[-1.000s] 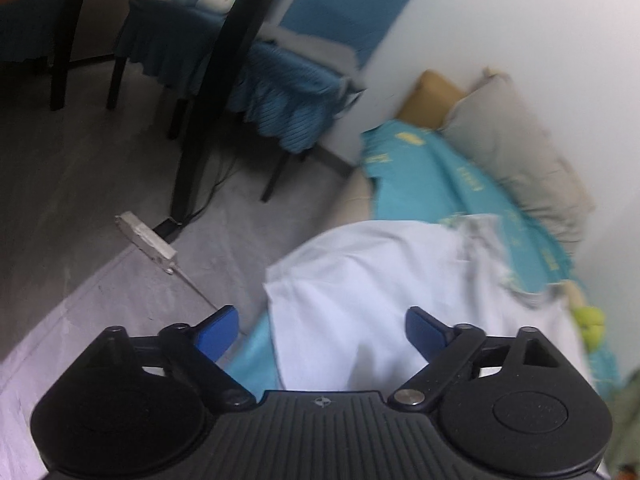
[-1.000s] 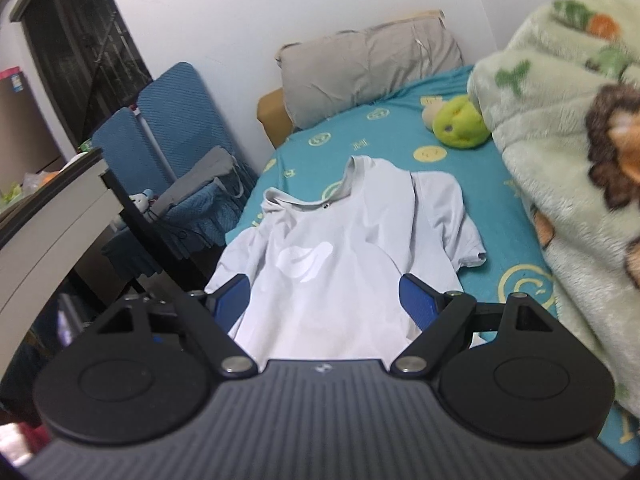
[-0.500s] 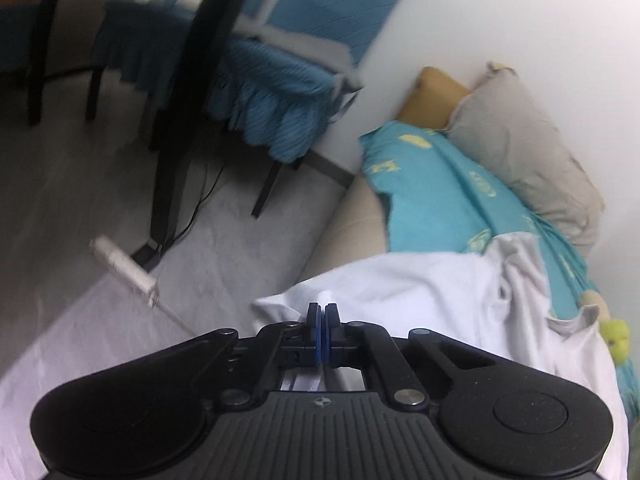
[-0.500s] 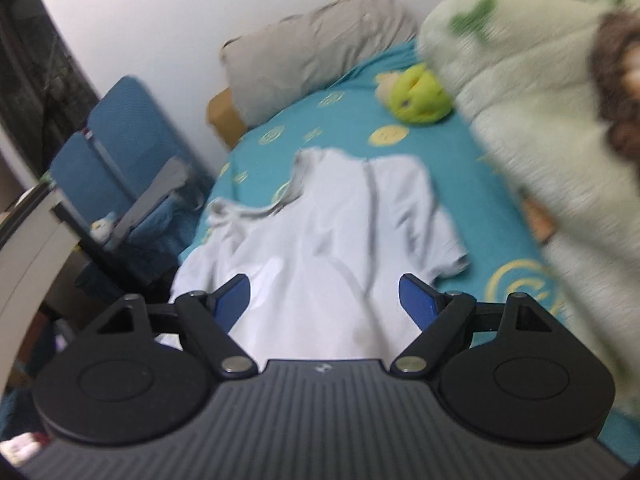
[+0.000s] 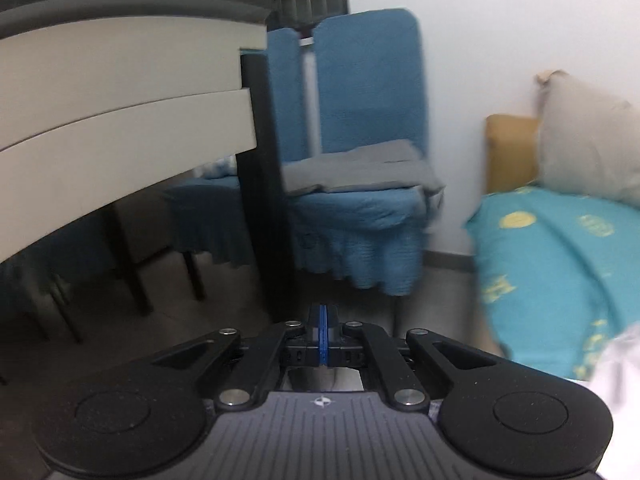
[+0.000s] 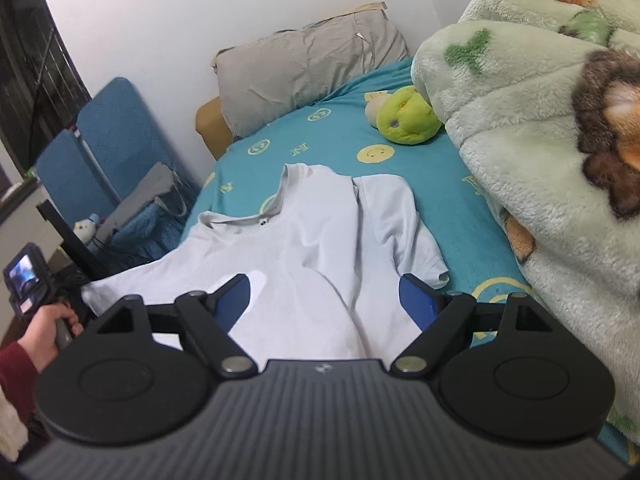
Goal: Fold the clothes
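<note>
**White shirt spread on the bed**

The bed [image 6: 440, 184] carried a white T-shirt [image 6: 320, 248] lying flat beside the plush blanket [image 6: 540, 140]. The right gripper [image 6: 326, 298] hovered over its hem, jaws wide apart. The left gripper [image 5: 323, 336] had its jaws pressed together, possibly pinching the shirt's edge; the view was blurred.

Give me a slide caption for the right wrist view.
Open right gripper above a white T-shirt spread on the teal bedsheet.

Left view toward chair [image 5: 352, 140]; right over bed [image 6: 320, 148].
</note>
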